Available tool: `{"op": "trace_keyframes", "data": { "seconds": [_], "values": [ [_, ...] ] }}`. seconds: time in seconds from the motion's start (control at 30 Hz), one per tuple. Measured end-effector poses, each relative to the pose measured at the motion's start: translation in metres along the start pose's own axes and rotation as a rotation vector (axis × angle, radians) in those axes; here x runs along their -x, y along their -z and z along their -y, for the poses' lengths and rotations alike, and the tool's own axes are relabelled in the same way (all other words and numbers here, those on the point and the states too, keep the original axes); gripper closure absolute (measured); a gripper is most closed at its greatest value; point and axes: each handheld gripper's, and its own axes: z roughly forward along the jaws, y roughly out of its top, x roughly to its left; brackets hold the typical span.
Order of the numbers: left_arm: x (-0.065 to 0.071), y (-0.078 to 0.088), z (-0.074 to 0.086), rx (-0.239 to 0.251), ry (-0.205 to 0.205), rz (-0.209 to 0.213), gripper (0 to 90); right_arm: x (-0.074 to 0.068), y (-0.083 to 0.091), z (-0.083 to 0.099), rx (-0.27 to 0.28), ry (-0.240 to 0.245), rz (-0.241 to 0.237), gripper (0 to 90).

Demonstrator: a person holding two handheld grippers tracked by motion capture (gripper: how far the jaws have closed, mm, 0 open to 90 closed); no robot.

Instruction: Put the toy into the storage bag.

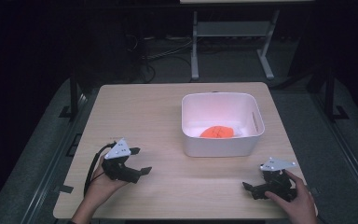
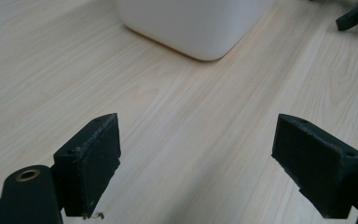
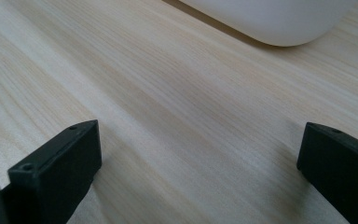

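Note:
A white plastic bin (image 1: 221, 142) stands on the right half of the wooden table (image 1: 140, 112), and an orange round object (image 1: 217, 132) lies inside it. My left gripper (image 1: 142, 160) rests near the front left of the table, held by a hand, open and empty. In the left gripper view its jaws (image 2: 196, 154) stand wide apart over bare wood, pointing at the bin's corner (image 2: 191, 23). My right gripper (image 1: 249, 190) sits at the front right, open and empty. In its own view the right gripper (image 3: 198, 158) spans bare wood below the bin (image 3: 270, 18).
A jaw tip of the other gripper (image 2: 354, 16) shows at the top right of the left gripper view. Beyond the table's far edge stand metal table legs (image 1: 195, 51) and cables on a dark floor. Bare wood lies between the two grippers.

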Motion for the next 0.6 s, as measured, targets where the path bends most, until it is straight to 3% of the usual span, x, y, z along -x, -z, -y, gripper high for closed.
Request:
{"op": "trace_keyframes", "data": {
  "seconds": [0.23,0.6],
  "values": [
    [0.0,0.007,0.017,0.006,0.029,-0.029,14.4,0.0,0.0,0.0,0.0,0.0,0.0,0.0],
    [0.003,0.012,0.041,-0.026,0.075,-0.078,14.4,0.0,0.0,0.0,0.0,0.0,0.0,0.0]
  ]
}}
